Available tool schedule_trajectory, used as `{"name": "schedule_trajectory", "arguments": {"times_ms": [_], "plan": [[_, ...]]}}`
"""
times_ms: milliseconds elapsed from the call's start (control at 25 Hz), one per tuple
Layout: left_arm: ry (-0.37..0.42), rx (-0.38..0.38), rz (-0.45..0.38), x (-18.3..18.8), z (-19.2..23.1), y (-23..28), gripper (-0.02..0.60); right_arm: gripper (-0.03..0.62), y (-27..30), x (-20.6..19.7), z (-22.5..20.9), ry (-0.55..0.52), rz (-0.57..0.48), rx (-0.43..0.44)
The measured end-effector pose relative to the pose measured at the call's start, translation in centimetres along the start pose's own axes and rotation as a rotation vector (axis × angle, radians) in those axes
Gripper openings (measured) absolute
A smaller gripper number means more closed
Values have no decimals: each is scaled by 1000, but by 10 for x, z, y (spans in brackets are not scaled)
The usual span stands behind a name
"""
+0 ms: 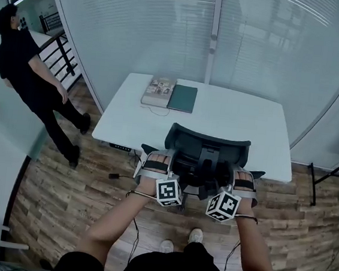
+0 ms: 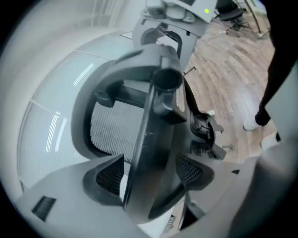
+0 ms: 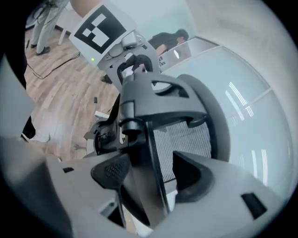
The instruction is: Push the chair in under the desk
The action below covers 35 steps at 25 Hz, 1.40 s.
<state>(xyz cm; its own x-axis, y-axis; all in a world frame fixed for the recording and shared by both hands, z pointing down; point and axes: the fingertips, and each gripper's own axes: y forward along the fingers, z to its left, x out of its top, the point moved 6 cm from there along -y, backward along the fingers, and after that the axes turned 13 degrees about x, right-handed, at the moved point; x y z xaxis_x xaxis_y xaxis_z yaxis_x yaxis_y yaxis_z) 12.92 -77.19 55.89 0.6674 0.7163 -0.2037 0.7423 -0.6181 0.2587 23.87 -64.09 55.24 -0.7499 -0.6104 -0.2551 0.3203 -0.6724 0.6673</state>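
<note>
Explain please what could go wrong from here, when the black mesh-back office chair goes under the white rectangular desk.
1. The left gripper and right gripper have jaws apart around the back frame of the black mesh-back office chair, not clamped, so they may slip during a push.
2. A black cable lies on the wooden floor beside the white rectangular desk; the chair might catch it.

The chair (image 1: 208,143) stands against the desk (image 1: 243,118) at its near edge, blocking it; a glass wall (image 1: 139,26) closes the far side. Wooden floor (image 1: 61,193) lies open alongside.
</note>
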Motion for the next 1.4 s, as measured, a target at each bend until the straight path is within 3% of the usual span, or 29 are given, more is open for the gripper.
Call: {"name": "schedule_trajectory", "arguments": {"times_ms": [120, 200, 400, 520, 600, 680, 760, 960, 1160, 1400], "plan": [[-198, 16, -5, -6, 12, -29, 360, 293, -29, 5, 5, 34, -32, -15], [-383, -3, -4, -12, 19, -48, 359, 293, -50, 8, 7, 130, -86, 5], [-926, -26, -68, -18, 41, -91, 327, 249, -102, 10, 0, 492, -342, -31], [-1153, 19, -136, -18, 57, -112, 251, 219, -130, 10, -8, 765, -552, -50], [-1251, 59, -156, -22, 62, -123, 182, 174, -141, 8, -8, 888, -642, -64], [-1291, 96, -163, -26, 64, -132, 90, 122, -150, 6, -6, 966, -693, -96], [-1300, 104, -166, -25, 64, -139, 16, 26, -158, 5, -2, 1007, -713, -135], [-1332, 66, -190, -17, 56, -149, 15, 3, -167, 6, 15, 1005, -705, -168], [-1324, 51, -183, -16, 45, -153, 15, 3, -167, 9, 26, 992, -689, -160], [-1307, 50, -232, -8, 50, -164, 15, 3, -168, 12, 33, 974, -680, -155]]}}
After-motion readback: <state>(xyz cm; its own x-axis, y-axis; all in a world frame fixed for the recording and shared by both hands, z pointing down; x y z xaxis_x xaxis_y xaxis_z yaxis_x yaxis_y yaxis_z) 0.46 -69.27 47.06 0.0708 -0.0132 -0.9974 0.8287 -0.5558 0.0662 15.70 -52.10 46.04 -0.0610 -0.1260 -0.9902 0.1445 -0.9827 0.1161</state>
